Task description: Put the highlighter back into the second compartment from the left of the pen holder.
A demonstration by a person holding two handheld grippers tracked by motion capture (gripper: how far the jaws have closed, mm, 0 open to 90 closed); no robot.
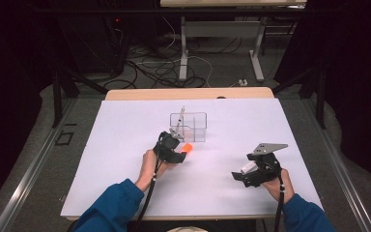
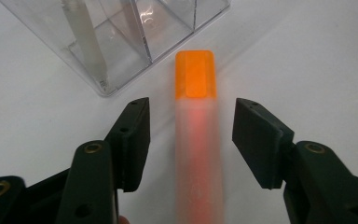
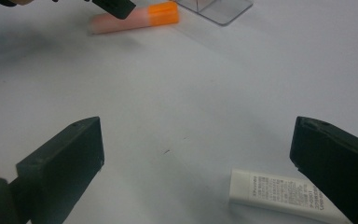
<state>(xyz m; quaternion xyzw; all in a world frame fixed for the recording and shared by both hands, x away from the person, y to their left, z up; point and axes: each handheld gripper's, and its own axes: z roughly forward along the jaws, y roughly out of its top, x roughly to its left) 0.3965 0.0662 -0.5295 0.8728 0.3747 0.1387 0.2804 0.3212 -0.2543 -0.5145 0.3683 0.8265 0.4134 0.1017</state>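
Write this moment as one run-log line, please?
left gripper: open, astride orange-capped marker, not touching | right gripper: open, by white tube | clear organizer: holds one pen

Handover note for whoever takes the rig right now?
Left hand-held gripper: open, jaws either side of the orange-capped highlighter, pads not touching it.
Right hand-held gripper: open, empty, over the white sheet beside a white eraser.
Highlighter lies flat just in front of the clear divided organizer.
Done: one pale pen stands in the organizer.
Left: probably grip the highlighter and put it in the organizer; maybe the eraser next.
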